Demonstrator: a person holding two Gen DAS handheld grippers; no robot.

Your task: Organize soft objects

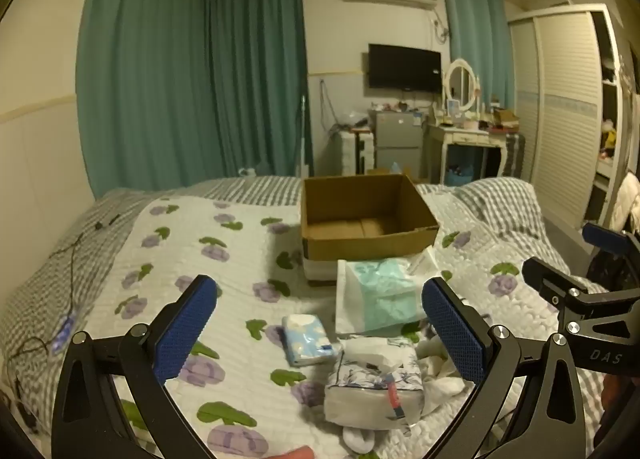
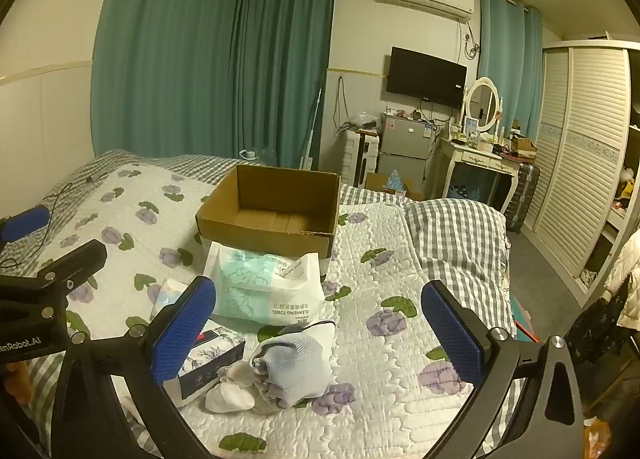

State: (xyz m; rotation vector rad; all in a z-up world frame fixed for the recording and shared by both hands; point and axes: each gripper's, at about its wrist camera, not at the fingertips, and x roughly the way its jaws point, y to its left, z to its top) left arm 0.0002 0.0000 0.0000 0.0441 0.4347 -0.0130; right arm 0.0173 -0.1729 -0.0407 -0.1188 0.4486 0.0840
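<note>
Hovering over a bed point(image 1: 192, 243), the left hand-held gripper point(image 1: 320, 327) stands with its blue pads spread wide and nothing between them. The right hand-held gripper point(image 2: 318, 323) is just as wide open and also grips nothing.

In the left wrist view, an open cardboard box point(image 1: 366, 215) sits at frame centre on the flowered quilt, its inside bare. Touching its near wall, just below it in the frame, lies a white and mint cleansing towel pack point(image 1: 380, 293). Lower left of that is a small blue tissue packet point(image 1: 306, 339), and below it, low in the frame, a wrapped floral tissue pack point(image 1: 374, 383).

In the right wrist view, a bundle of pale blue and white socks point(image 2: 288, 367) lies at lower centre between the pads, just beside the floral pack, on the quilt. The towel pack leans against the box at frame centre.

Teal curtains point(image 2: 208, 59) fill the upper left of both views.
</note>
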